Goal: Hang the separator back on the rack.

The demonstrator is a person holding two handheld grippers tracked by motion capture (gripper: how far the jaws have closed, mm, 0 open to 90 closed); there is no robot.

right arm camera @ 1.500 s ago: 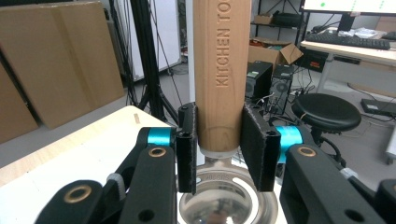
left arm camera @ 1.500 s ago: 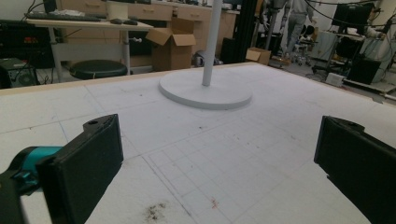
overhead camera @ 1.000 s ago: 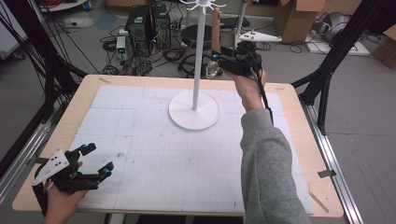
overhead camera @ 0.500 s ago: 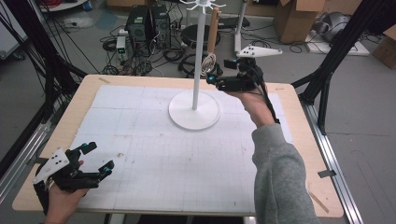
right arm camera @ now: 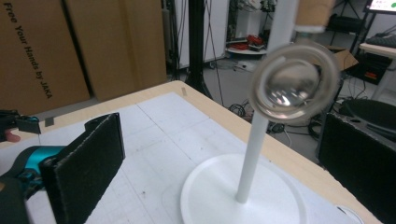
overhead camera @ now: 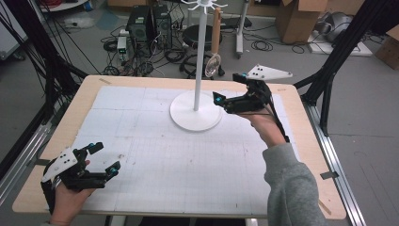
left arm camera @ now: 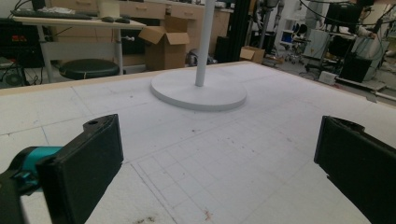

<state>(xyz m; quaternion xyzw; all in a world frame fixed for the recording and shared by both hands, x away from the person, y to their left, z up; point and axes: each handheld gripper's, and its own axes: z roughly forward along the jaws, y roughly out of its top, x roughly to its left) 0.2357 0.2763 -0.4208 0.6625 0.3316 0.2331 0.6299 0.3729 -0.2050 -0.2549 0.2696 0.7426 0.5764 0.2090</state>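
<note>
Wooden and light-coloured, the worktop (overhead camera: 80, 106) carries a white gridded mat (overhead camera: 155, 155) over most of its top, and the floor behind it is crowded with cables, computer towers and cardboard boxes. Nearest, at the front left corner, a person's hand holds the left gripper (overhead camera: 101, 161) just above the mat; its black fingers (left arm camera: 88, 163) stand wide apart with nothing between them. On the right side, a grey-sleeved arm (overhead camera: 291, 188) reaches forward from the front edge. Its hand holds the right gripper (overhead camera: 228, 89) raised above the mat, near the back right corner, pointing left towards the stand. Those fingers (right arm camera: 88, 158) are also spread wide and grip nothing. Farther back, near the middle of the back edge, a white stand (overhead camera: 196, 110) rises on a round base, with a thin pole and hooks at the top. A ladle-like utensil (overhead camera: 214, 63) with a wooden handle and shiny round bowl hangs from one hook, just beyond the right gripper and not touching it.
</note>
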